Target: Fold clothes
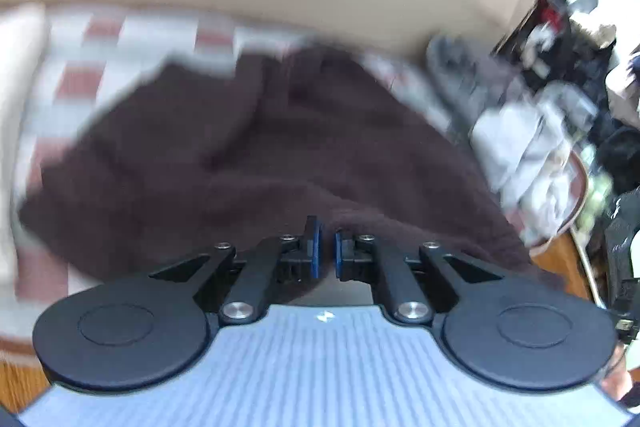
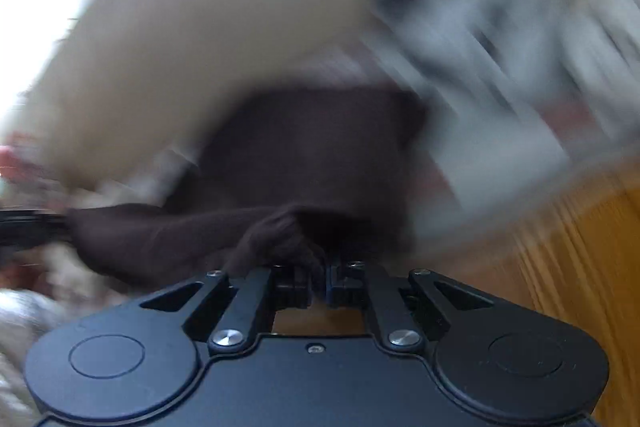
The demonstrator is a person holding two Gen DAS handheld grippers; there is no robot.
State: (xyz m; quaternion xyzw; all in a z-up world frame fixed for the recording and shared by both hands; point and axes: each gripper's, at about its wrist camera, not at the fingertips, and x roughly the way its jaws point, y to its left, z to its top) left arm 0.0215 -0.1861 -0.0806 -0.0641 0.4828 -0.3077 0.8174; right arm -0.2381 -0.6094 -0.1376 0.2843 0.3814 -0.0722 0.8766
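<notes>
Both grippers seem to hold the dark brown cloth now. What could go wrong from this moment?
1. The right gripper pinches only a small bunched edge of the dark brown soft garment; it might slip out.
2. The left gripper looks shut at the garment's near edge, but cloth between its blue pads is unclear; it may hold nothing.
3. Both views are blurred, so the fold could land crooked on the red-and-white checked cover.

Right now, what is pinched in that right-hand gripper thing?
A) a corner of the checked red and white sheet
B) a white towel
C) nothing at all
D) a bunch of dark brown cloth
D: in the right wrist view, the right gripper has its jaws shut on a bunched fold of the dark brown garment, which trails away to the left.
</notes>
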